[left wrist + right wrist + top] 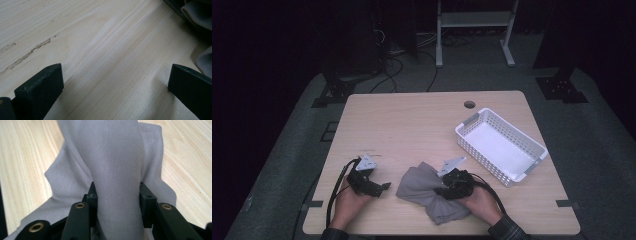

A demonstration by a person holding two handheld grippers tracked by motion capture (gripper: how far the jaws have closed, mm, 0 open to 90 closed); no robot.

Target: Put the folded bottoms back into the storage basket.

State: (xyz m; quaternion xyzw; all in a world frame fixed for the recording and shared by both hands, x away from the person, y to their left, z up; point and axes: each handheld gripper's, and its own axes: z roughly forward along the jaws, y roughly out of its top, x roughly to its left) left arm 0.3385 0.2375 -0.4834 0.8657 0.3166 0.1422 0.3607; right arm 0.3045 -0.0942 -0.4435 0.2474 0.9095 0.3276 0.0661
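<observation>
A crumpled grey cloth [424, 192] lies on the wooden table [412, 125] near its front edge. My right gripper [441, 190] reaches into it from the right and is shut on a raised fold. In the right gripper view the grey cloth [115, 157] runs up between the jaws of the right gripper [117, 192], pinched on both sides. My left gripper [384, 187] rests to the left of the cloth, apart from it. In the left gripper view the left gripper [115, 82] stands open over bare wood, with an edge of the cloth [200, 12] at the upper right.
A white slotted basket [482, 152] sits at an angle on the right half of the table, nothing inside it. A round cable hole [469, 104] is near the far edge. Cables trail from both grippers toward the front edge.
</observation>
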